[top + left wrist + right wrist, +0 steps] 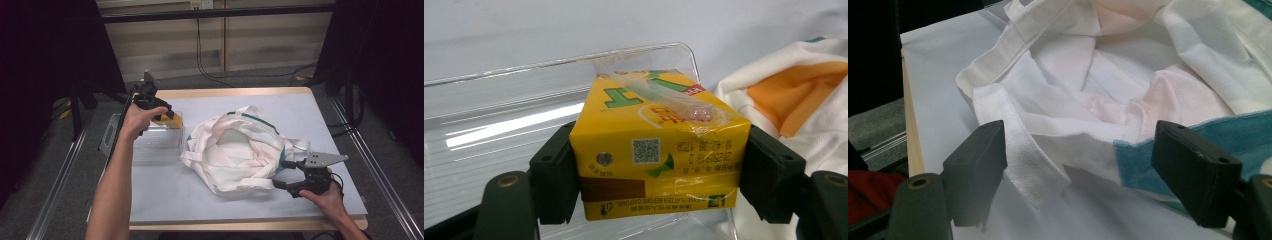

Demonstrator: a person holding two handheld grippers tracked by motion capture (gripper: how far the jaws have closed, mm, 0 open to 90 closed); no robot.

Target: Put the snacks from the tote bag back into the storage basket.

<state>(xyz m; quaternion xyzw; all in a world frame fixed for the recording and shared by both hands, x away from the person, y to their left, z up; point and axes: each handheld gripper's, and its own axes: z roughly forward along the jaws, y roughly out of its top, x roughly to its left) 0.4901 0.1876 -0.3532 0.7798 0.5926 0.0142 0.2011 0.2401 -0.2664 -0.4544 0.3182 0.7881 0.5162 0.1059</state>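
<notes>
A yellow drink carton (659, 150) with a taped-on straw sits between the jaws of my left gripper (659, 175), whose pads press both its sides. In the high view the left gripper (161, 111) holds the carton (163, 119) over the clear plastic tray (150, 142) at the table's left. A white cloth tote bag (240, 150) with teal trim and pale orange patches lies crumpled at the table's middle, mouth open upward. My right gripper (284, 174) stands open at the bag's right edge. In the right gripper view the bag's rim and a handle strap (1018, 150) lie between its spread jaws (1083, 170), untouched.
The clear tray's rim (574, 57) curves behind the carton. The white table top (200, 200) ends at a wooden front edge. Dark stands and cables (210, 70) lie on the floor beyond the table.
</notes>
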